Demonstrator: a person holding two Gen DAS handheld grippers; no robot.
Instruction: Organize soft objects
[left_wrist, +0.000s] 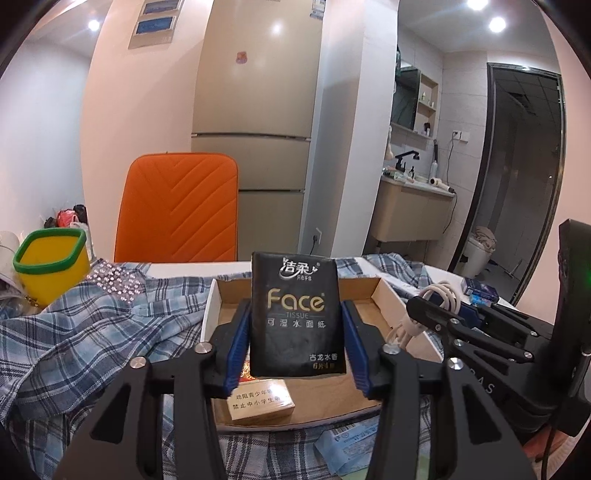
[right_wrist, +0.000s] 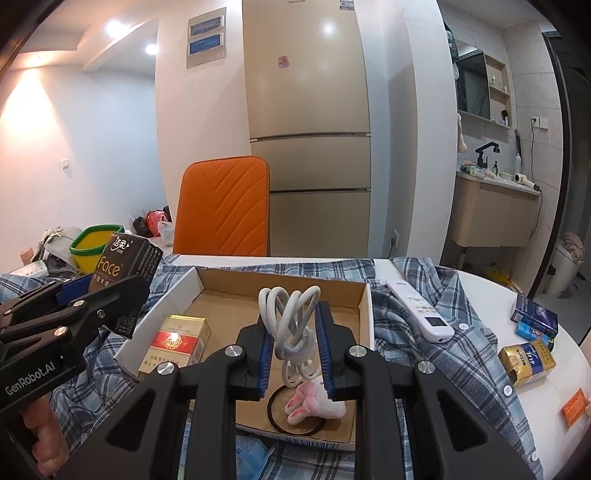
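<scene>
My left gripper holds a black "Face" tissue pack upright over the cardboard box, with its blue pads against the pack's two sides. From the right wrist view the same pack hangs above the box's left wall. Over the middle of the box my right gripper is shut on a coiled white cable. On the box floor lie a red and gold cigarette pack, a small white and pink plush piece and a dark ring.
The box sits on a blue plaid shirt spread over the white table. A white remote and several small packs lie at the right. A yellow tub stands at the left, an orange chair behind.
</scene>
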